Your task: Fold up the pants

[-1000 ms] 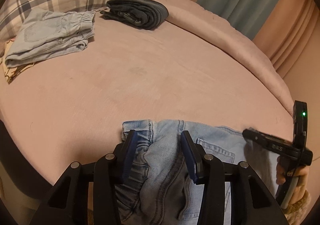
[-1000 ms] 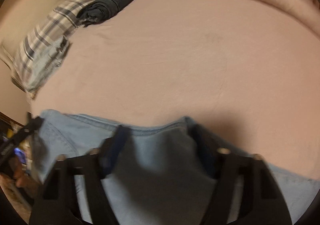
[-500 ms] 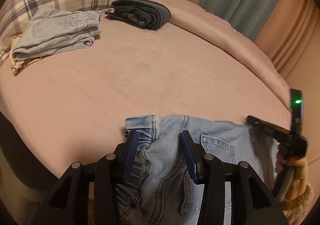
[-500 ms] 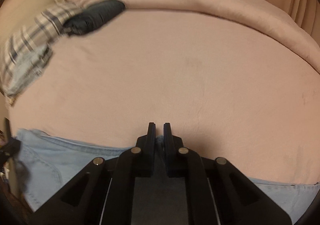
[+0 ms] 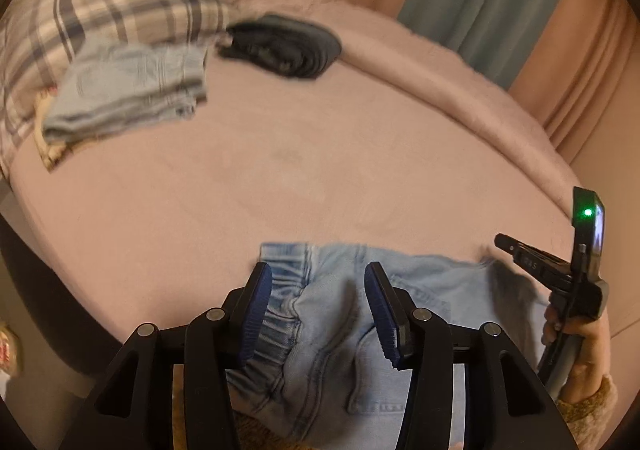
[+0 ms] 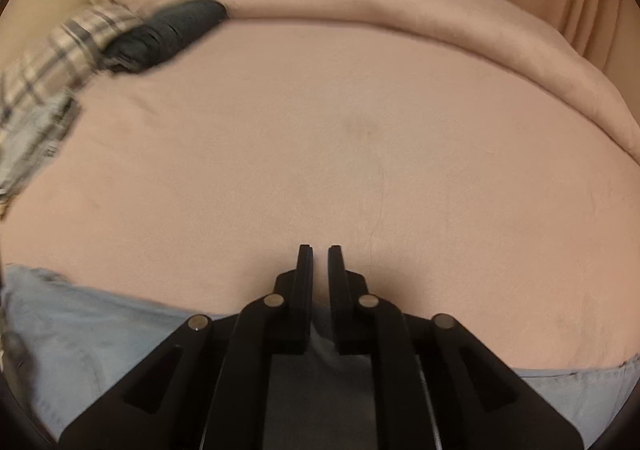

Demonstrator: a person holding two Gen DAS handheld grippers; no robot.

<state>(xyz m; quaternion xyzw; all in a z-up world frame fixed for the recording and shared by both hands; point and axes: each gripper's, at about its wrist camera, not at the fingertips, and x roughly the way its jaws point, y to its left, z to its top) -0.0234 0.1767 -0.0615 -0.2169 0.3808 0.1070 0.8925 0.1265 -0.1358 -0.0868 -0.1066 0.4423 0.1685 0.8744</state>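
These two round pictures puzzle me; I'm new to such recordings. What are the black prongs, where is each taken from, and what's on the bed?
No robot here: a person holds a hand-held gripper in each hand, each carrying a wide-angle camera that looks along its two fingers.

The left view shows the left hand-held gripper, its blue-padded jaws apart around the waistband of light blue jeans. At its right edge you see the person's other hand and tool.

The right view shows the right hand-held gripper, jaws nearly together, apparently pinching the jeans' edge.

On the pink bed farther away lie folded light jeans, a dark folded garment and a plaid pillow.
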